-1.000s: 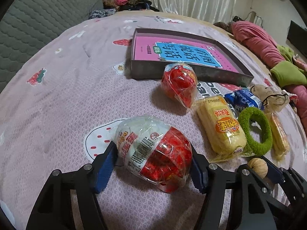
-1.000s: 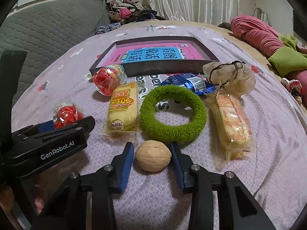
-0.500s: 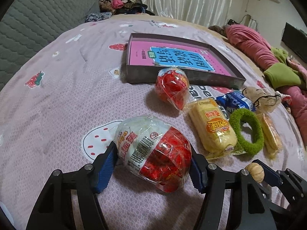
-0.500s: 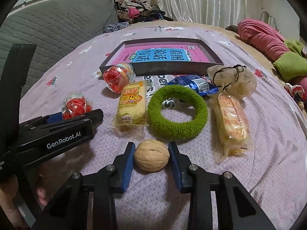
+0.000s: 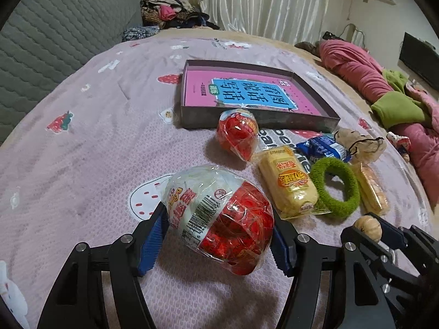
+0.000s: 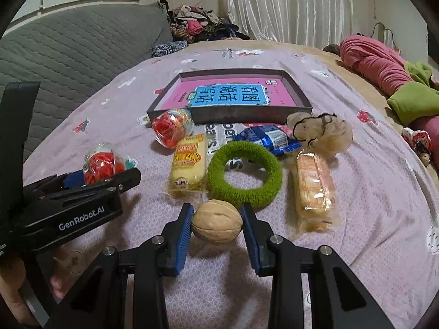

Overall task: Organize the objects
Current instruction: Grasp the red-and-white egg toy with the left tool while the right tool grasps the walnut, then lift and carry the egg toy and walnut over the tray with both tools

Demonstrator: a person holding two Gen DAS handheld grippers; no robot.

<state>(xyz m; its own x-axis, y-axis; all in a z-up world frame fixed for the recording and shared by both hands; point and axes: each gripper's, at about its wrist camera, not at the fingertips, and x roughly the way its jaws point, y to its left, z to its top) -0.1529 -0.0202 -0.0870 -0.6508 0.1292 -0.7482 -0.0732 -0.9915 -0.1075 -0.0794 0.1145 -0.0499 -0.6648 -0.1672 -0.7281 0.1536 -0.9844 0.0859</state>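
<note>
Bedroom: pink bedspread (image 6: 370, 192) printed with strawberries, grey quilted headboard (image 6: 68, 54) far left, white curtains (image 6: 288, 5) behind, a heap of pink and green clothes (image 6: 397, 76) far right.
Box: shallow dark box (image 6: 299, 93) lying far-centre on the bed, a pink book with a blue panel flat inside it — by my reading, where the loose things belong.
Left gripper: left gripper (image 5: 219, 235) pinches a bag of red sweets (image 5: 219, 216) across its middle, blue pads pressed into the crinkled wrapper on both sides; the shadow under it suggests it is clear of the bedspread.
Bag handling: light, soft and yielding; the clear film looks slippery, so a hold across the widest part seems safest, and a hard squeeze could crush what is inside.
Right gripper: right gripper (image 6: 216, 226) has its blue pads closed against a walnut (image 6: 216, 222), one on each side, near the front edge of the spread.
Walnut handling: light, hard, round — likely to roll or pop out if gripped off-centre; a grip across the widest part suits it.
Still lying out: a second bag of red sweets (image 6: 171, 127) touching the box's near wall, a yellow snack packet (image 6: 189, 164), a green fuzzy ring (image 6: 244, 175), a blue wrapper (image 6: 267, 137), a beige pouch (image 6: 323, 134), and an orange biscuit packet (image 6: 312, 189) to the right.
Other: a person's hand (image 6: 16, 296) shows at the near-left under the left gripper's handle.
</note>
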